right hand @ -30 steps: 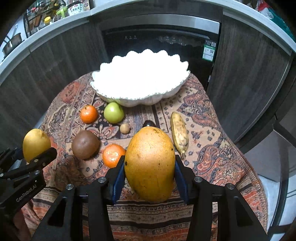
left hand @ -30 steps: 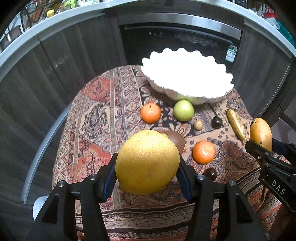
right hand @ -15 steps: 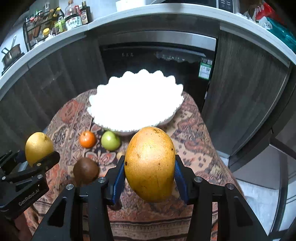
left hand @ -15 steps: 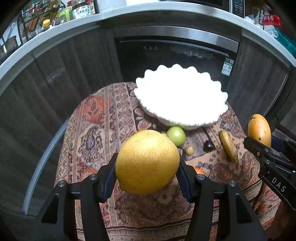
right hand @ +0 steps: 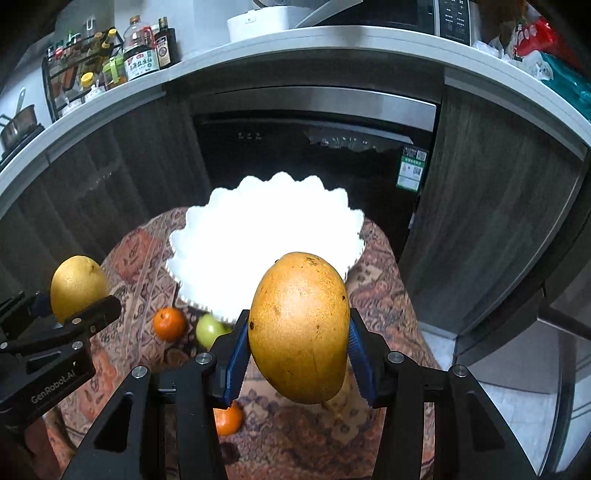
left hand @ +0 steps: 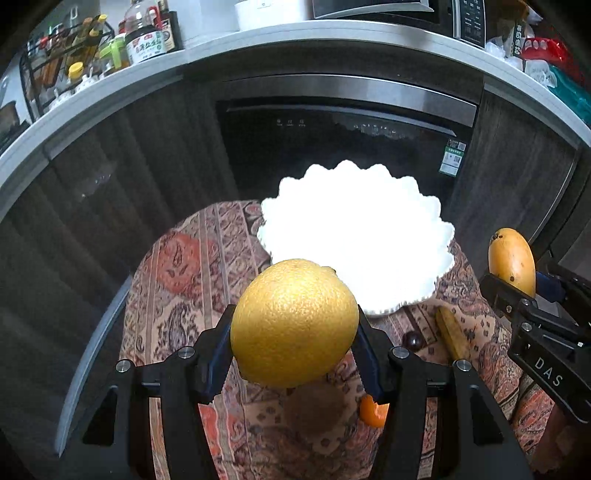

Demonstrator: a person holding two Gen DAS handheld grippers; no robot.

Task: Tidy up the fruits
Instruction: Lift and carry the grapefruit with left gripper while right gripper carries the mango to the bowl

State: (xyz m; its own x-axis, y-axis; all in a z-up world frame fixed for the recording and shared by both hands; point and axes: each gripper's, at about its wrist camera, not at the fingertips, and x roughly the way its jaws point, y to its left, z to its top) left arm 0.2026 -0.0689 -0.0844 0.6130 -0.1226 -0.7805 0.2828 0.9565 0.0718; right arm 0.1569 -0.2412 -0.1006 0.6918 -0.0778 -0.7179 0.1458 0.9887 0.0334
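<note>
Two fruits are up in the air, one per hand. My left tongs (left hand: 293,341) are clenched on a big round yellow citrus (left hand: 294,323), blue pads pressing its sides at the widest part, which I judge keeps a round thing from rolling out. My right tongs (right hand: 297,345) are grasping a mango (right hand: 298,326), held upright w/ its long axis vertical, pads at its waist. Both hang above the near side of the white scalloped bowl (left hand: 424,236), side by side and well apart, prob. so each can drop in w/o bumping the other. The bowl's inside is blown out by glare; I can't tell if anything is in it.

Other fruit lies on the desk near the bowl's front edge: a tangerine (right hand: 169,324), a green apple (right hand: 208,329), a second tangerine (right hand: 228,419) partly behind my right tongs, a banana (left hand: 451,336), and a small dark round fruit (left hand: 414,339).

The desk is small and round, covered w/ a paisley cloth (left hand: 177,280) in reds and browns. Behind it: a dark dishwasher front (left hand: 332,144) w/ a steel strip, dark wood cabinets, and a pale countertop (left hand: 369,35) holding sauce bottles (right hand: 142,55), a rack, and a microwave.
</note>
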